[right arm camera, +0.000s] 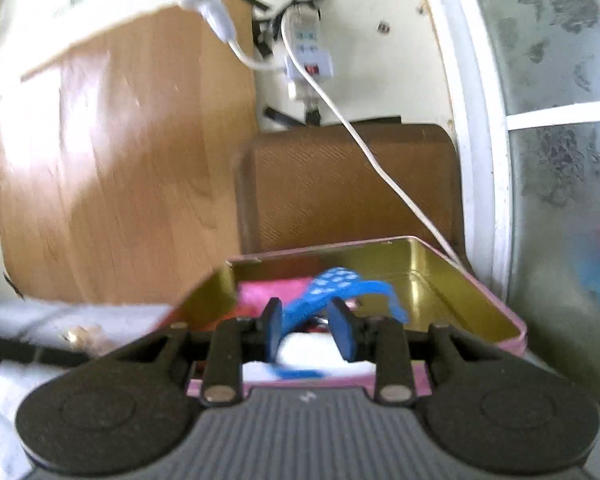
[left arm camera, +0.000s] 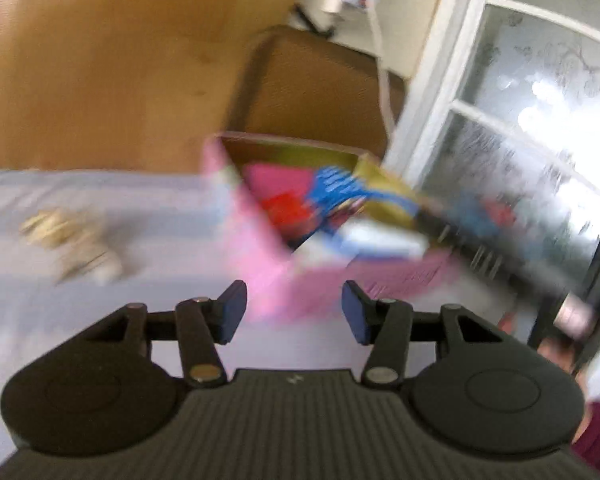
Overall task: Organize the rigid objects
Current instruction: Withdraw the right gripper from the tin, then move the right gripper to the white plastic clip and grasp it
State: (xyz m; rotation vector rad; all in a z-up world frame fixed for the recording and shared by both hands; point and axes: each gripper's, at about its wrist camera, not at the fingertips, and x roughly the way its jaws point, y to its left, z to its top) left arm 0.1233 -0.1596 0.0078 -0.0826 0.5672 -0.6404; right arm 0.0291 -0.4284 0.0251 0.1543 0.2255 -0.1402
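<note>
**Blue strap over the open pink tin**

The blue strap, dotted with pale spots, runs lengthwise from the right gripper up and away over the pink tin. That gripper's 2 pads sit either side of it; whether they press it I cannot tell. The tin, gold inside, lies on a pale bed. The left gripper stands open and empty before the tin.

A pink tin with a gold interior holds a blue strap dotted white and pink and red items. Behind it stand a brown textured chair back, an orange-brown wood-grain panel and a white cable.
</note>
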